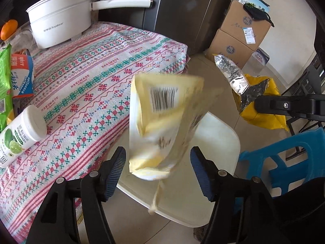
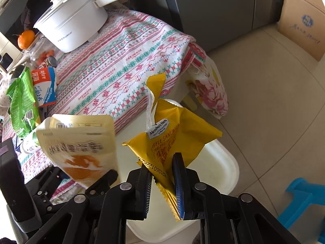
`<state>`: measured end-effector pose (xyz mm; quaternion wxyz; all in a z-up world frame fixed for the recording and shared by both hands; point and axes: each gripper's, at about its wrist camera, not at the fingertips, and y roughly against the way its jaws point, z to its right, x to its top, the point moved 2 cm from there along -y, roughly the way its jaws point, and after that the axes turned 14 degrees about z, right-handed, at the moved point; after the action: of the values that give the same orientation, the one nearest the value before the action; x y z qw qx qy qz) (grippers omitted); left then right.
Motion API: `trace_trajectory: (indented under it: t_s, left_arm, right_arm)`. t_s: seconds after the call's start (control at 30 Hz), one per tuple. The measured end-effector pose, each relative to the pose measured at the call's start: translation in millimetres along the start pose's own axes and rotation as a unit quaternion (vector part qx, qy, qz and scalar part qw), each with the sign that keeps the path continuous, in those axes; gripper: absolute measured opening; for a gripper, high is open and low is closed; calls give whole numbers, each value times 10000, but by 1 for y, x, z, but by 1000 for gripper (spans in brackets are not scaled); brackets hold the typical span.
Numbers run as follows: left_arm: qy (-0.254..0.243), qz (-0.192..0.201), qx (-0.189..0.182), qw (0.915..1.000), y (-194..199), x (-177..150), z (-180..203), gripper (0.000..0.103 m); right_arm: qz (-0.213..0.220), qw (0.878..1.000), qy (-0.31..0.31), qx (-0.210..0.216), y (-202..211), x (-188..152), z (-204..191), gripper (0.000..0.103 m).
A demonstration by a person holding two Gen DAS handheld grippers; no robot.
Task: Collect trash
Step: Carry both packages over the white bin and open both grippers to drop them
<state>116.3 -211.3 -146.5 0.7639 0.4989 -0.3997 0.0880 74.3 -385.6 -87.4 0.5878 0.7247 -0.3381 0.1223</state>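
A pale yellow wrapper (image 1: 160,122) with a barcode hangs blurred in the air between the spread fingers of my left gripper (image 1: 158,162), above a white bin (image 1: 219,142). It touches neither finger. It also shows in the right wrist view (image 2: 79,146). My right gripper (image 2: 162,181) is shut on a yellow waffle sandwich wrapper (image 2: 172,134), held above the white bin (image 2: 221,166). In the left wrist view that wrapper (image 1: 258,101) shows its foil inside, held by the right gripper (image 1: 264,103).
A table with a patterned cloth (image 1: 97,77) carries a white pot (image 1: 61,18), a white lime bottle (image 1: 20,134), a green packet (image 2: 22,99) and a blue-white pack (image 2: 45,85). Cardboard boxes (image 1: 241,32) and a blue stool (image 1: 284,158) stand on the floor.
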Motion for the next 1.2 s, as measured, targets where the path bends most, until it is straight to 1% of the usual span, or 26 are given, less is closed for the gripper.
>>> trace_trajectory:
  t_s: [0.07, 0.13, 0.37, 0.73, 0.9, 1.0, 1.03, 1.1, 1.13, 1.17, 1.2]
  left_arm:
    - [3, 26, 13, 10000, 7, 0, -1, 78]
    - [-20, 13, 38, 10000, 11, 0, -4, 79]
    - [-29, 65, 116, 9999, 41, -2, -18, 80]
    - [-282, 277, 461, 9982, 82, -8, -46, 83]
    - [-189, 338, 570, 9976, 93, -10, -60, 83]
    - [-103, 375, 613, 9974, 100, -10, -67, 83]
    - [-76, 394, 632, 9972, 102, -10, -70, 83]
    - [-11, 429, 664, 9969, 107, -10, -76, 83]
    - [25, 441, 681, 9967, 108, -9, -78, 83]
    - [60, 455, 700, 9965, 110, -9, -81, 83]
    - [94, 464, 717, 9963, 111, -9, -84, 83]
  right_arm:
    - [-1, 10000, -3, -1, 0, 0, 0, 19]
    - [-3, 10000, -2, -2, 0, 0, 0, 19]
    - [-125, 9998, 112, -66, -8, -4, -4, 19]
    - [-530, 9960, 700, -192, -36, -22, -31, 19]
    - [-623, 9938, 879, -264, -43, -29, -40, 22]
    - [-625, 9937, 881, -286, -43, -31, -41, 23]
    - [-620, 9941, 848, -276, -43, -31, -41, 26]
    - [-582, 9950, 772, -269, -42, -30, -41, 50]
    - [-554, 9952, 753, -280, -41, -29, -41, 56]
    - [-517, 9955, 749, -281, -39, -28, -41, 63]
    - [-483, 9956, 753, -273, -38, -28, -42, 68]
